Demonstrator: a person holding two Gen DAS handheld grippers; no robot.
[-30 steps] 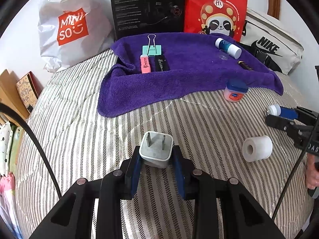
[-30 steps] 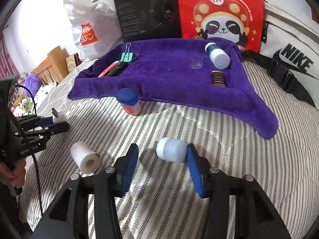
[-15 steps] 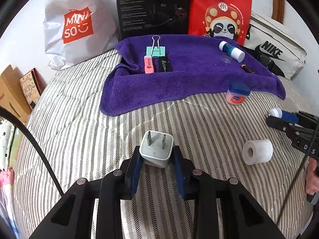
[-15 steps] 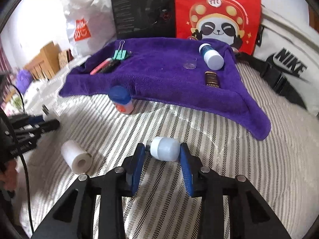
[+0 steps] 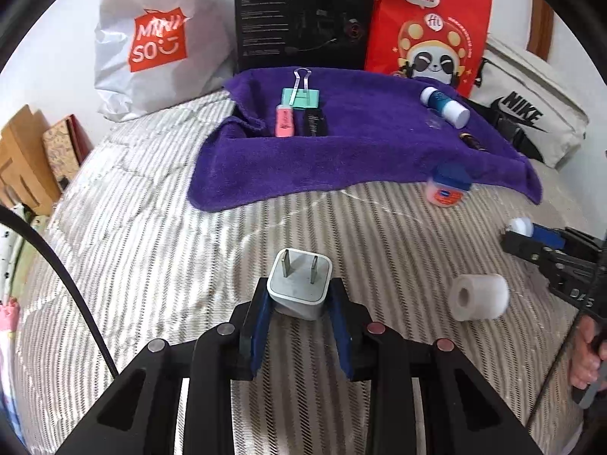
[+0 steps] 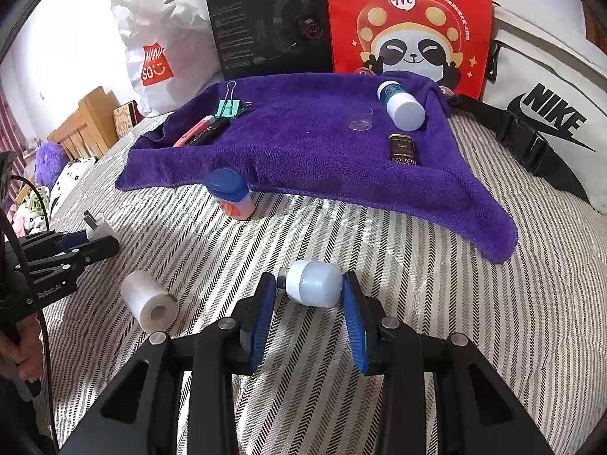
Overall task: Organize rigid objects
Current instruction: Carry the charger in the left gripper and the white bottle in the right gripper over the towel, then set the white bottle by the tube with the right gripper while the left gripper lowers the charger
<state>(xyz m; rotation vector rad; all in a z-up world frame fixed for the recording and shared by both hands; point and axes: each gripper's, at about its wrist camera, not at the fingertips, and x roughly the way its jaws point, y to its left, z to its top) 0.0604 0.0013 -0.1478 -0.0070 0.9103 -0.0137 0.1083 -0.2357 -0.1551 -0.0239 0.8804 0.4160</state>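
My left gripper (image 5: 299, 299) is shut on a white plug adapter (image 5: 299, 290), prongs up, above the striped bedspread; it also shows in the right wrist view (image 6: 99, 227). My right gripper (image 6: 309, 290) is shut on a white capped bottle (image 6: 315, 283) lying sideways between the blue pads. A purple towel (image 5: 360, 144) lies ahead with a green binder clip (image 5: 301, 96), a pink highlighter (image 5: 284, 123), a black item (image 5: 315, 123), a blue-and-white bottle (image 5: 444, 106) and a dark tube (image 6: 403, 148) on it.
A white tape roll (image 5: 478, 296) and a blue-lidded jar (image 5: 447, 187) lie on the bedspread. A Miniso bag (image 5: 155, 41), a black box (image 5: 303, 15), a red panda bag (image 5: 428, 26) and a Nike bag (image 5: 527, 113) stand behind the towel. A small clear lid (image 6: 360, 123) sits on the towel.
My right gripper closed on the white bottle and lifted it slightly. My left gripper kept hold of the plug adapter and moved forward toward the towel.
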